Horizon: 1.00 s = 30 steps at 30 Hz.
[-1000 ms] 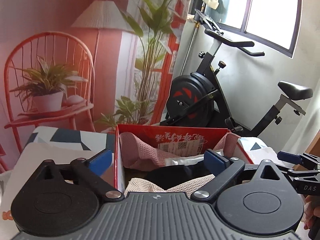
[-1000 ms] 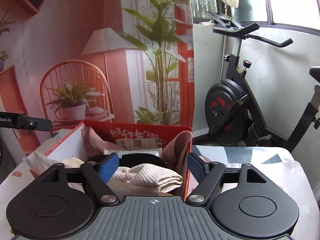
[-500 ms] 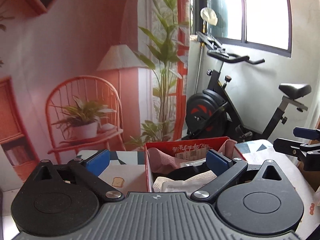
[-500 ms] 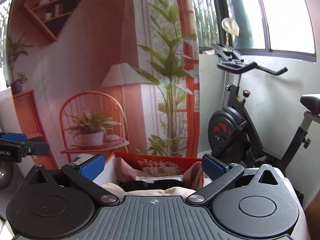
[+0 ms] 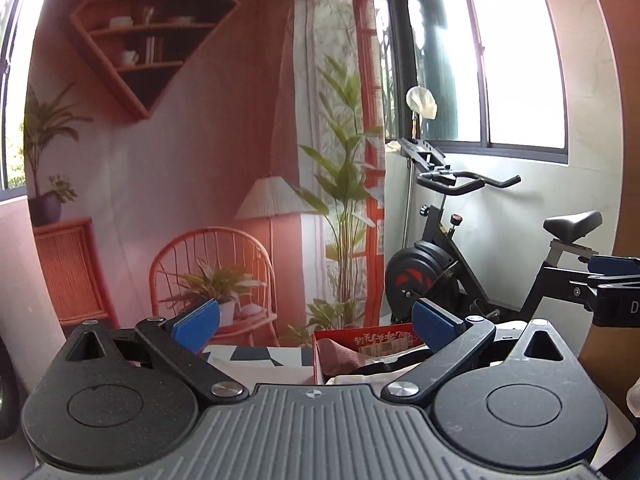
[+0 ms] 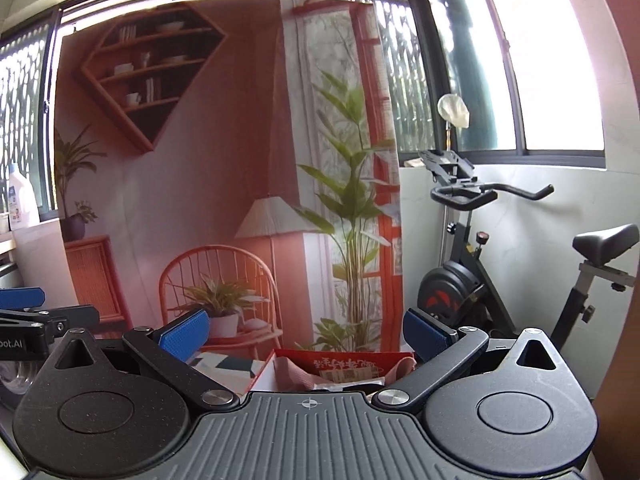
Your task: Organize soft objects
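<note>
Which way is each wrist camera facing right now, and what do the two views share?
Left wrist: behind the open left gripper, facing the red box and exercise bike; right gripper at the right edge.
Right wrist: behind the open right gripper, facing the same way; left gripper at the left edge.
Shared: box, bike, backdrop.

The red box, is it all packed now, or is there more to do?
Mostly packed, it seems: the red box already holds a pink cloth and other soft things. The left gripper and right gripper are open and empty. No loose cloth shows outside the box.
</note>
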Each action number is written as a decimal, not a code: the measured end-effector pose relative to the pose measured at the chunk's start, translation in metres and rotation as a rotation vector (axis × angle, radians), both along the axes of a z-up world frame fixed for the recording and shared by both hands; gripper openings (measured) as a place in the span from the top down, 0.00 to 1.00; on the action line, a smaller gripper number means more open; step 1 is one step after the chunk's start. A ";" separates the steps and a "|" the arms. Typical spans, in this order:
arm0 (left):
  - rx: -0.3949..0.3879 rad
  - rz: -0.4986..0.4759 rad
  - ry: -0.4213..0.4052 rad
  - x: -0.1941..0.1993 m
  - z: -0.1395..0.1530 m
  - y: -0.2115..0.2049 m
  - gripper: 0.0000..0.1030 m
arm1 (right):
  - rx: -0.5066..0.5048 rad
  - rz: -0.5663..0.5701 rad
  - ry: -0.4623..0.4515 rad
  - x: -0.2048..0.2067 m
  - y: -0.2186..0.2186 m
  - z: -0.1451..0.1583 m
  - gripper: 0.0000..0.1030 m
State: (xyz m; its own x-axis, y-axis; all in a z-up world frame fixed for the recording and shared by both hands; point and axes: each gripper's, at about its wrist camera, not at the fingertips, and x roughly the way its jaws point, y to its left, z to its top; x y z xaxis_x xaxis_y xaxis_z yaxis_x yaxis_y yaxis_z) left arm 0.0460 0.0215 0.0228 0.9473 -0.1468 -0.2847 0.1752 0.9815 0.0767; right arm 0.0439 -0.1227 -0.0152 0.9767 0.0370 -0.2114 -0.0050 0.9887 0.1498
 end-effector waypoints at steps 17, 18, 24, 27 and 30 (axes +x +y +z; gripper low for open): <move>-0.040 -0.028 0.011 -0.022 -0.003 -0.004 0.00 | -0.019 -0.026 -0.009 -0.038 -0.006 0.013 0.00; -0.042 -0.027 0.011 -0.023 -0.003 -0.003 0.00 | -0.019 -0.026 -0.010 -0.037 -0.005 0.013 0.00; -0.046 -0.023 0.005 -0.025 -0.001 -0.001 0.00 | -0.022 -0.030 -0.006 -0.038 -0.006 0.011 0.00; -0.049 -0.023 0.002 -0.024 0.000 -0.002 0.00 | -0.023 -0.032 -0.003 -0.038 -0.007 0.009 0.00; -0.050 -0.021 0.001 -0.024 0.000 -0.002 0.00 | -0.026 -0.035 -0.001 -0.038 -0.008 0.009 0.00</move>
